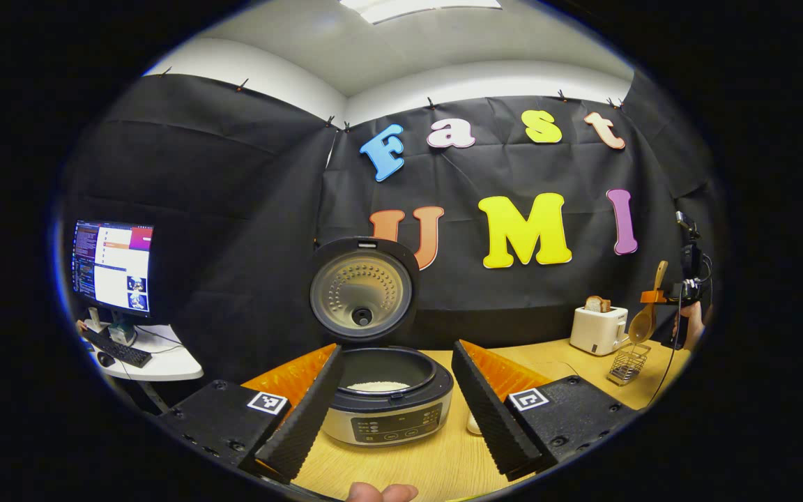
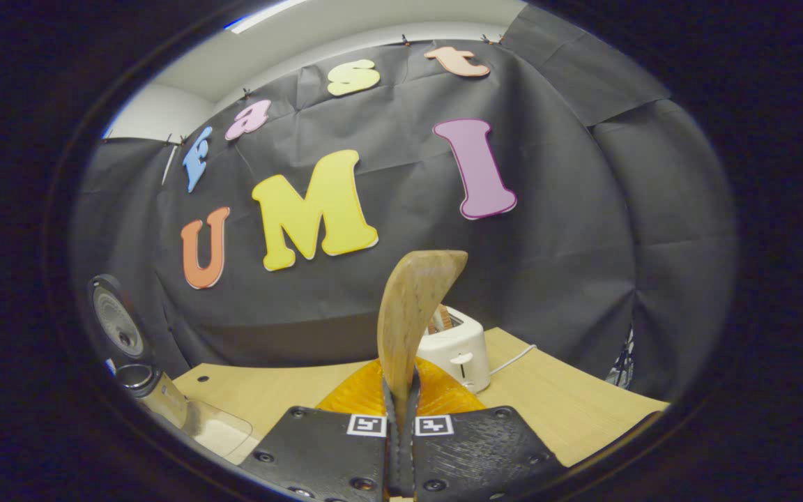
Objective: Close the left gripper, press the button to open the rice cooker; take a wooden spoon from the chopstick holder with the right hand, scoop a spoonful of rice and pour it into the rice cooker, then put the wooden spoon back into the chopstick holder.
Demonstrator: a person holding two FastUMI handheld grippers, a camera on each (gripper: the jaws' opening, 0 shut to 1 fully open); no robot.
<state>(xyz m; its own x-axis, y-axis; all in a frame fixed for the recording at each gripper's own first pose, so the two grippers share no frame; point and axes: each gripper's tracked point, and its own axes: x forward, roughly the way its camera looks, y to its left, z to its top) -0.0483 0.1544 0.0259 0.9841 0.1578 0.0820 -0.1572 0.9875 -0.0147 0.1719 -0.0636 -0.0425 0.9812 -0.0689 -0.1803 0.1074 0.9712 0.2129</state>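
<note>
The rice cooker stands in front of me with its lid raised and white rice in the pot. My left gripper is open, one finger on each side of the cooker and touching nothing. At the far right of the left gripper view, my right gripper holds the wooden spoon bowl-down just above the wire chopstick holder. In the right gripper view, the right gripper is shut on the wooden spoon, which sticks up between the fingers. The cooker's lid shows at the left edge.
A white toaster holding bread stands on the wooden table behind the holder; the toaster is just beyond the spoon. A clear container lies by the cooker. A monitor and keyboard sit on a side table at left.
</note>
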